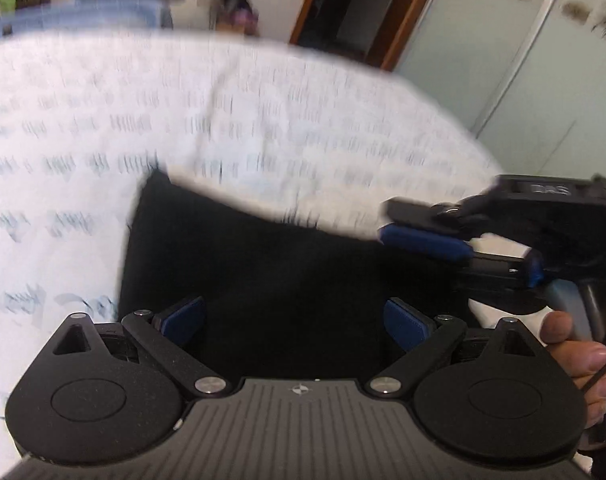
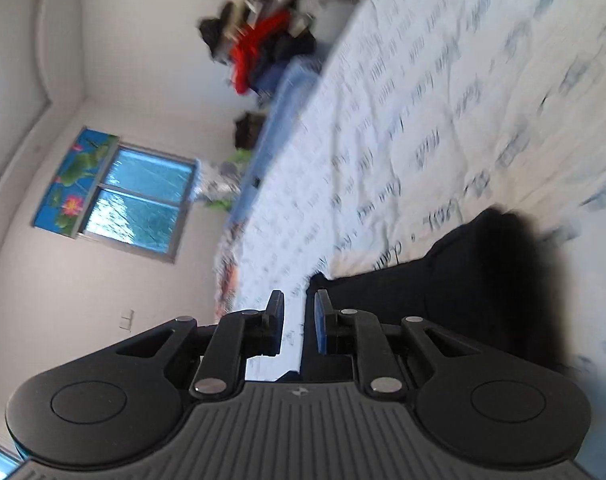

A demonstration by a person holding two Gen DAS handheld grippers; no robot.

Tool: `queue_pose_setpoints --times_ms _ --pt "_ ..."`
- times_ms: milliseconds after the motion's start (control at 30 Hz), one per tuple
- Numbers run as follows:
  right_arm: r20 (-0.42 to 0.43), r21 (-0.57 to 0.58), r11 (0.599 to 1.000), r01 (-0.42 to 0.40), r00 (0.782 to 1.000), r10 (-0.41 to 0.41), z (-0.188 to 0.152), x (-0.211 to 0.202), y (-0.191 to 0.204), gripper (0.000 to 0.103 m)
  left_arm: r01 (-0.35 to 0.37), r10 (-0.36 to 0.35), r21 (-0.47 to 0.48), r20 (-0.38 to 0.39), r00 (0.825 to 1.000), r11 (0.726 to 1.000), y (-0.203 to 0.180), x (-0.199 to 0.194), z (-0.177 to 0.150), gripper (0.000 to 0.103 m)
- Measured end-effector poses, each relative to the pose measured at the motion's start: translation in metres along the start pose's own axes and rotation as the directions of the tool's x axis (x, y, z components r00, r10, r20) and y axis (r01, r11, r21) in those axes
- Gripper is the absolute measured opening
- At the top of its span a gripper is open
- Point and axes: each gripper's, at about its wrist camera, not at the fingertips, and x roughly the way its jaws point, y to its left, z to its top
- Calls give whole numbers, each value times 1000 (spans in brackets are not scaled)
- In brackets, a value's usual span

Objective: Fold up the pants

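Note:
The black pants (image 1: pixel 263 264) lie folded in a compact block on the white printed bedsheet (image 1: pixel 183 120). My left gripper (image 1: pixel 295 320) is open, its blue pads wide apart just above the near edge of the pants, holding nothing. My right gripper (image 1: pixel 419 224) shows in the left wrist view at the right, tilted on its side by the pants' right edge. In the right wrist view the right gripper (image 2: pixel 299 322) has a narrow gap between its blue pads and grips nothing; the pants (image 2: pixel 483 280) lie to its right on the sheet (image 2: pixel 423 120).
A pile of clothes, red and dark (image 2: pixel 263 48), sits beyond the bed's far edge. A window (image 2: pixel 139 204) is in the wall. A wooden door frame (image 1: pixel 407 12) and pale wardrobe panels (image 1: pixel 523 60) stand past the bed's right side.

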Motion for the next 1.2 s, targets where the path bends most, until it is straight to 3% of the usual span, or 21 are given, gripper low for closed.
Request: queue_pose_setpoints --times_ms 67,100,167,267,333,400,500,567,600,633,667,733,800,933,1000,1067,1100,1133,1200 --pt "-16 68 991 113 994 -112 -1 18 -23 10 22 -23 13 45 999 1000 6 9 -7 102" --pt "23 109 991 83 996 -86 -5 12 -40 0 25 -27 30 59 998 999 6 10 -11 102" --pt "84 176 984 22 996 -37 -6 -1 -59 0 -6 0 75 74 997 997 -1 12 -16 102" --pt "74 136 988 69 994 -80 -6 -7 -54 0 -59 48 131 84 995 990 -11 14 -19 103" --pt "73 124 987 100 991 -110 -9 -16 -44 0 -83 74 103 87 993 991 -13 0 -18 94" --pt "78 37 990 133 988 -136 -22 -35 -22 3 -58 48 79 120 992 995 -13 -26 -27 95" --pt "62 -151 983 107 993 -98 -58 -58 12 8 -21 6 90 168 986 996 -14 -61 -51 102" --pt "20 -251 961 116 993 -114 -82 -64 20 14 -22 6 116 137 991 993 -18 -63 -68 101" --pt "12 -287 946 153 988 -156 -92 -63 19 22 -33 17 135 117 993 990 -19 -59 -75 101" --pt "9 -303 931 205 977 -213 -100 -59 14 28 -39 23 155 102 995 987 -21 -54 -83 101" --pt "-5 -308 925 223 972 -236 -103 -57 2 28 -47 31 163 97 995 986 -21 -49 -89 101" --pt "13 -237 958 159 987 -160 -106 -64 -22 27 -64 40 171 143 989 983 -21 -42 -96 103" --pt "17 -181 974 137 990 -137 -104 -69 -30 24 -88 59 189 155 986 978 -25 -38 -96 103" --pt "-9 -148 978 150 988 -153 -98 -75 -17 26 -110 82 175 160 984 978 -30 -58 -87 97" --pt "5 -210 965 156 987 -158 -97 -84 5 28 -86 54 155 200 978 984 -27 -76 -87 99" --pt "35 -270 953 137 991 -132 -97 -88 24 42 -83 52 140 209 977 987 -26 -85 -87 100" --pt "39 -291 948 130 992 -124 -97 -86 30 69 -76 49 133 196 979 988 -25 -85 -88 100" --pt "48 -319 937 142 990 -133 -98 -83 34 85 -63 40 127 174 984 990 -24 -81 -90 100" --pt "59 -356 910 215 976 -207 -101 -72 34 85 -72 57 119 126 990 990 -18 -68 -97 100"
